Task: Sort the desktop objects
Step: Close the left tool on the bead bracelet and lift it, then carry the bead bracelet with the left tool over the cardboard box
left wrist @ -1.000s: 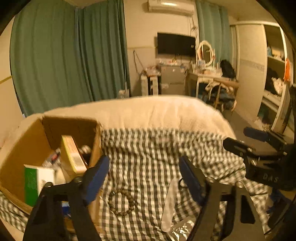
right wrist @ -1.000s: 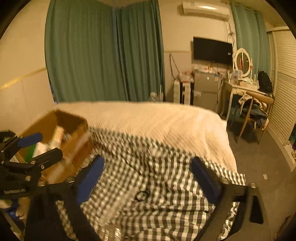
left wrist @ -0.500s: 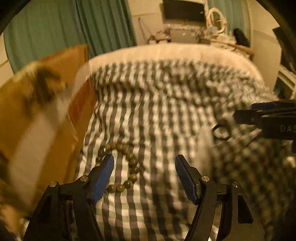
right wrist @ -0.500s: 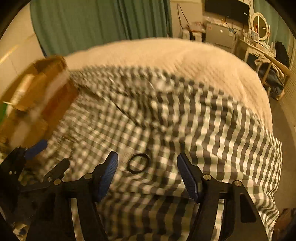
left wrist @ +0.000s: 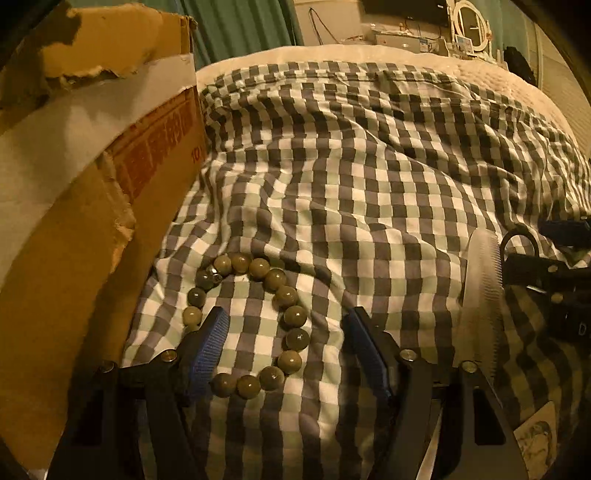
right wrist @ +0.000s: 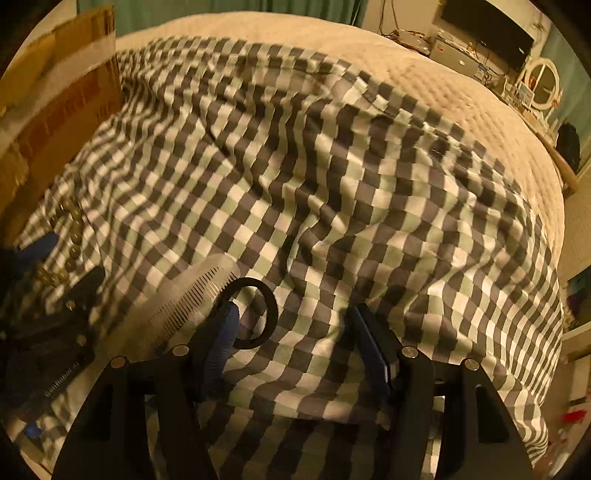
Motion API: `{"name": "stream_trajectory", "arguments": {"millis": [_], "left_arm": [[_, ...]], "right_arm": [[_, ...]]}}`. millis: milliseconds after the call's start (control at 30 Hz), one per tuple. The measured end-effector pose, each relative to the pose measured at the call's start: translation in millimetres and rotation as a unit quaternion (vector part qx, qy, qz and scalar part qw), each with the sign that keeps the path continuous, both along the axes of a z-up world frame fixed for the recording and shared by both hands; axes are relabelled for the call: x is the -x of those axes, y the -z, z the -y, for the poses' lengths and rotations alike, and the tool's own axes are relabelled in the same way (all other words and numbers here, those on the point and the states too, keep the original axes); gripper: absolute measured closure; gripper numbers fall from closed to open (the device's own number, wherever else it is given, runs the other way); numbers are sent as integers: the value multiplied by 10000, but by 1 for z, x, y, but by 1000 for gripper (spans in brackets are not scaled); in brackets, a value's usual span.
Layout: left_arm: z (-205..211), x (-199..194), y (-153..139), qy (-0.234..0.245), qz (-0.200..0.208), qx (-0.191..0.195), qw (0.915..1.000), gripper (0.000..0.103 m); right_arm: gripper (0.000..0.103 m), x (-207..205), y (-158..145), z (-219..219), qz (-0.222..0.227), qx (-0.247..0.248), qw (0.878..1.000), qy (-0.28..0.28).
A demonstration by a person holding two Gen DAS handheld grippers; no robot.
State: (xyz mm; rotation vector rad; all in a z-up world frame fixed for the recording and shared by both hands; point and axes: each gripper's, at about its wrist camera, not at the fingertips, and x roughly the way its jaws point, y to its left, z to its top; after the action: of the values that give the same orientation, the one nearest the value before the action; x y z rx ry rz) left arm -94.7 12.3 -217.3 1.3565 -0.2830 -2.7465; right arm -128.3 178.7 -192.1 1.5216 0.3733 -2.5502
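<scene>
Left wrist view: the left gripper (left wrist: 284, 347), jaws part open and just closing, straddles the bead bracelet (left wrist: 247, 325) on the checked cloth (left wrist: 351, 166); beads are hard, rolling, so pinch one side. The cardboard box (left wrist: 74, 203) crowds its left.

Right wrist view: the right gripper (right wrist: 291, 332), likewise narrowing (nothing pinched), reaches the light hair tie (right wrist: 255, 314) beside the comb (right wrist: 184, 302); open cloth rightward

- checked cloth (left wrist: 369, 177): grey, pale green and white squares;
- bead bracelet (left wrist: 284, 295): olive-brown, glossy;
- cardboard box (left wrist: 74, 221): tan, with red print and a white strip of tape;
- comb (right wrist: 184, 299): translucent white;
- hair tie (right wrist: 271, 314): black;
- quilt (right wrist: 443, 85): cream;
- curtains (left wrist: 240, 26): green;
- gripper pads (left wrist: 210, 347): blue on black frames
</scene>
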Motion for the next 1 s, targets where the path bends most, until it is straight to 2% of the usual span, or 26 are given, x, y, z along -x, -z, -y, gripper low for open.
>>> {"name": "stream_trajectory", "arguments": {"millis": [67,100,133,167,233,367,533,700,1000], "left_arm": [[0,-1,0,60,-21,-56,10000,68],[-1,-3,-1,98,-45,-64,9999,74],[-2,-6,-3,164,-70,-80,9998,83],[-3,-8,-4,232,-80,-80,9997,91],[-4,-14,-8,296,-115,-137,9994,92],[-1,-22,-17,336,-149,-322,9988,92],[-9,-37,-32,542,-323,-468,9969,92],[-13,-50,-54,765,-494,-624,9939,92],[-28,-69,-104,1203,-862,-989,9840,92]], "right_arm": [[59,-2,0,0,-53,-103,9999,37],[74,-4,-1,-2,-87,-110,9999,95],[83,-5,-4,-7,-112,-20,9998,170],[87,-6,-6,-11,-127,59,9997,214],[94,-10,-14,-22,-172,346,9988,305],[98,-23,-28,-30,-370,511,9974,334],[98,-54,-51,-36,-714,621,9948,383],[99,-67,-60,-42,-1019,832,9896,588],[99,-110,-101,-47,-1784,1181,9730,866]]}}
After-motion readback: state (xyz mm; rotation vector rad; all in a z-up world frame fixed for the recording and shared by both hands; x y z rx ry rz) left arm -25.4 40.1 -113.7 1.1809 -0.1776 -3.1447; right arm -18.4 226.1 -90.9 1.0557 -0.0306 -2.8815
